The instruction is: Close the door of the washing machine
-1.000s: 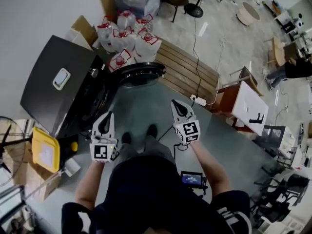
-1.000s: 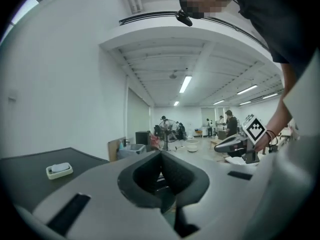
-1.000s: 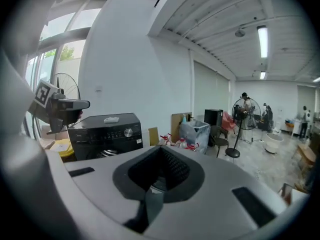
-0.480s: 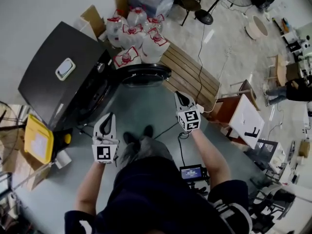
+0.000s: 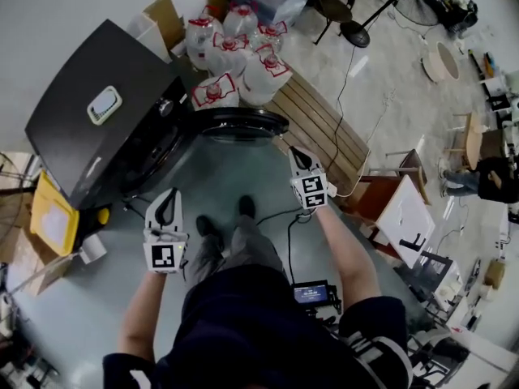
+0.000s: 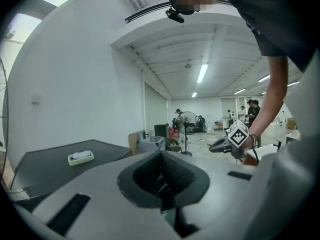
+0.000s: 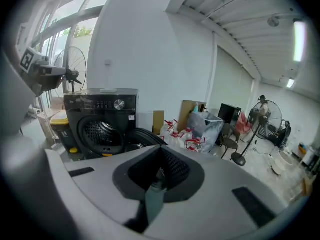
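Note:
The black washing machine (image 5: 97, 120) stands at the upper left, and its round door (image 5: 239, 126) hangs swung open toward the middle. In the right gripper view the drum opening (image 7: 99, 133) shows, with the door (image 7: 145, 136) to its right. My right gripper (image 5: 296, 154) is shut and empty, just right of the door's rim and apart from it. My left gripper (image 5: 168, 199) is shut with nothing in it, and it hovers in front of the machine's lower front. Each gripper shows in the other's view: the right gripper (image 6: 227, 144) and the left gripper (image 7: 37, 66).
Several water jugs (image 5: 231, 51) with red caps crowd behind the door. A slatted wooden pallet (image 5: 320, 128) lies right of it, with a cable and power strip (image 5: 345, 191) on the floor. A yellow-lidded bin (image 5: 53, 217) stands left of the machine, and a white dish (image 5: 104, 105) sits on top.
My right gripper has moved forward and down, closer to the open door's right edge. The left gripper has sunk a little. Both jaws stay shut, and the door has not swung.

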### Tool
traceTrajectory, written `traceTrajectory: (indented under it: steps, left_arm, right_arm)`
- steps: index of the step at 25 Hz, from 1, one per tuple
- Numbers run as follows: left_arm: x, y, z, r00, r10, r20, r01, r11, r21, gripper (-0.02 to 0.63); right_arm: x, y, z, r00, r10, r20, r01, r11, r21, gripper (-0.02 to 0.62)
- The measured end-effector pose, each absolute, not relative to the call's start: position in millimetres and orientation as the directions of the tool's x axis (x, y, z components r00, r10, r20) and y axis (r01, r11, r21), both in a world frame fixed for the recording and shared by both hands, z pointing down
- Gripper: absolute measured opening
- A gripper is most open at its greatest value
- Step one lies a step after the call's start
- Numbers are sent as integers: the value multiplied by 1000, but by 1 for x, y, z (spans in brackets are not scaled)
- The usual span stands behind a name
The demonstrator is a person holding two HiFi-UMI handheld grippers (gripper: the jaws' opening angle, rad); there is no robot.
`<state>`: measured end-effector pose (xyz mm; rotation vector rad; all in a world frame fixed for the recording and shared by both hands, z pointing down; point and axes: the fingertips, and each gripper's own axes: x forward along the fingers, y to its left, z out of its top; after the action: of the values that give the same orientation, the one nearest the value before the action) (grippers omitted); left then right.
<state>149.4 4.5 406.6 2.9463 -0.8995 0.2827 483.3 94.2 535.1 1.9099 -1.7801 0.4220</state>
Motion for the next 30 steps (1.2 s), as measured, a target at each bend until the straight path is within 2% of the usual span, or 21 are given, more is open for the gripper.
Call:
traceTrajectory:
  steps: [5, 8, 12, 15, 23, 28, 30]
  left_arm:
    - [170, 2, 423, 775, -593, 216, -605, -796, -16, 23]
    - [180, 4, 430, 756, -606, 248, -622, -783, -16, 23]
    - [186, 5, 443, 726, -618, 304, -641, -767, -28, 23]
    - [188, 6, 449, 711, -628, 315, -651, -758, -40, 23]
    - [189, -1, 467, 684, -638, 353, -664, -745, -60, 23]
    - [187, -3, 478, 667, -641, 380, -672, -738, -64, 23]
    - [187, -4, 481, 663, -644, 383, -674, -735, -69, 23]
  right_arm:
    - [528, 81, 579, 52, -814, 579, -987, 46, 152, 27]
    - [549, 72, 602, 10, -800, 599, -985, 96, 146, 84]
    - [572, 61, 629, -10, -781, 624, -978, 139, 158, 81]
    - [583, 56, 645, -27, -771, 637, -972, 168, 162, 90]
    - [600, 39, 692, -84, -716, 693, -945, 277, 172, 185]
    - [608, 31, 717, -112, -695, 710, -920, 343, 190, 184]
    - [615, 29, 729, -115, -680, 724, -914, 357, 190, 208]
